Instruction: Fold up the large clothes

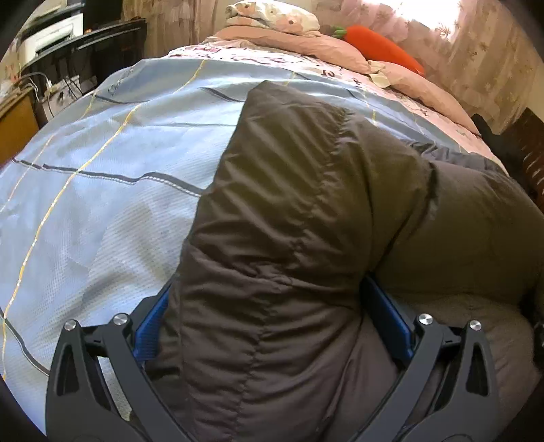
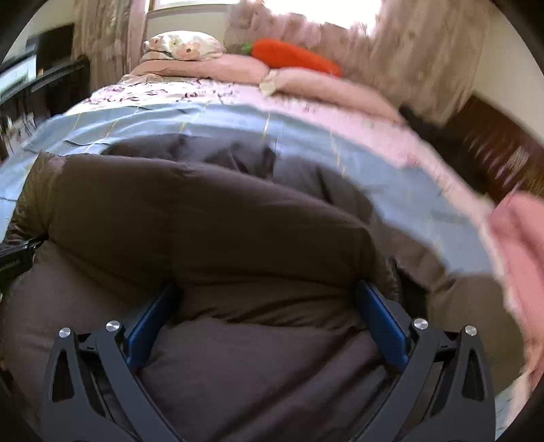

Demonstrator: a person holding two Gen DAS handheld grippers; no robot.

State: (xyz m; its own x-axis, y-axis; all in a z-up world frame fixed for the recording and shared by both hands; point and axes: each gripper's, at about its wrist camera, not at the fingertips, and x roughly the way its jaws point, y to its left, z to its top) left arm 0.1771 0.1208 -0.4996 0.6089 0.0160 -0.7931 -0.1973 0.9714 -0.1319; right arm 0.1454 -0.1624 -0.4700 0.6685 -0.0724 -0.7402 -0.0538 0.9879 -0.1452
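A large dark brown padded jacket point(image 1: 289, 210) lies on the blue checked sheet point(image 1: 102, 170) of a bed. In the left wrist view a thick fold of it rises between my left gripper's point(image 1: 268, 306) blue pads point(image 1: 149, 326), which stand wide apart around it. In the right wrist view the jacket point(image 2: 204, 221) fills the lower half, and a bulky fold sits between my right gripper's point(image 2: 268, 306) blue pads point(image 2: 380, 326), also wide apart. I cannot tell whether either gripper presses the cloth. The right view is blurred.
Pink bedding point(image 1: 306, 44), a patterned pillow point(image 1: 272, 15) and an orange carrot plush point(image 1: 380, 44) lie at the bed's head. A dark desk with a printer point(image 1: 51, 37) stands at left. A dark wooden frame point(image 2: 493, 149) and pink cloth point(image 2: 520, 238) are at right.
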